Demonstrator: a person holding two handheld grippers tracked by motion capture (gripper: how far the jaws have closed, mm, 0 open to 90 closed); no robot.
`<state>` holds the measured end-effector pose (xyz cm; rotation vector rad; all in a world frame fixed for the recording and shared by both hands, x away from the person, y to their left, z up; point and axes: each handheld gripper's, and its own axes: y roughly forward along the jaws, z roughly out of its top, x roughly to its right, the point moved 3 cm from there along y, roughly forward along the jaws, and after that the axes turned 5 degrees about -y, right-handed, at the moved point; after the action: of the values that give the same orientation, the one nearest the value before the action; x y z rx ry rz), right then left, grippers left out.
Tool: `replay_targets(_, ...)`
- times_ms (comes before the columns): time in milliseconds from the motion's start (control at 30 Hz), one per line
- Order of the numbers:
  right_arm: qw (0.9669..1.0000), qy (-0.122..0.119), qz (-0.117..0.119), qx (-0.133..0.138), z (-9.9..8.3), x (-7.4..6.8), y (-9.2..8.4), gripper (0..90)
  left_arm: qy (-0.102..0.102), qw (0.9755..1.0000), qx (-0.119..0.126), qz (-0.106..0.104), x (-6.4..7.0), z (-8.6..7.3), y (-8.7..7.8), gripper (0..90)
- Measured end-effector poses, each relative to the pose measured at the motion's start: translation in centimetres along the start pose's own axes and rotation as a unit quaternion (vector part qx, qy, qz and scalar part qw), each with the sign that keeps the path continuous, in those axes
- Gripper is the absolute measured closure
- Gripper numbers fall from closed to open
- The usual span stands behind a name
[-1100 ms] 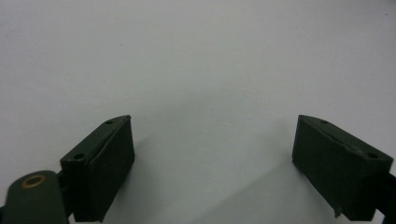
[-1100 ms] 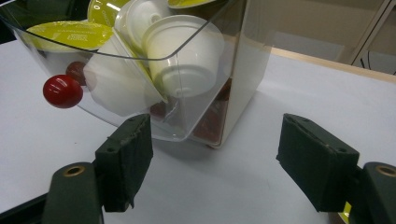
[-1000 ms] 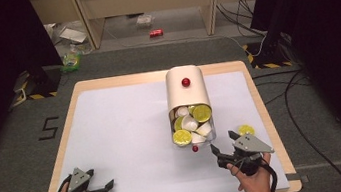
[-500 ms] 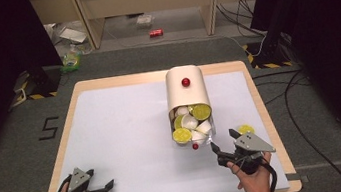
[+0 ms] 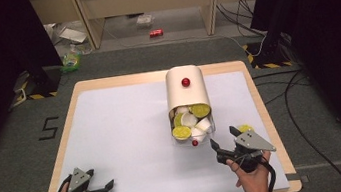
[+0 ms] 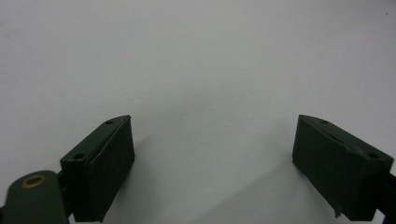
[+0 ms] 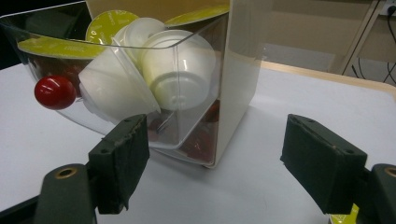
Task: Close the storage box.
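Right gripper [image 5: 224,138] jaws have just been opening, nothing between them; both hands otherwise parked where they were a second ago. It sits lower right of the high view, just beside the clear drawer [image 5: 192,128] full of coffee capsules [image 5: 182,132], drawer pulled out of the cream dispenser [image 5: 186,91] at centre. One loose capsule [image 5: 246,128] lies by its far jaw. Left gripper [image 5: 106,188], lower left, wide open over bare table [image 5: 122,128], holding nothing.

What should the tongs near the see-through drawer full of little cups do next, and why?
Probably ease the right tongs forward to the red knob on the clear plastic drawer. Their jaws have just been opening, nothing sits between them, and the drawer of white coffee capsules with yellow-green lids stands open right ahead.
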<state>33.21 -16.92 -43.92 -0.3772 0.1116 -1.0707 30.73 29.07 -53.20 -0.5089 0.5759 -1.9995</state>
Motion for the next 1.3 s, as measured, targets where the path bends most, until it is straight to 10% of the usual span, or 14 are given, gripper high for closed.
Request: replay_targets(1300, 0.9997, 0.015, -0.019, 0.003, 0.6, 0.6, 2.4, 20.3, 0.0, 1.0, 0.0, 0.0, 0.0, 0.0, 0.0, 12.2)
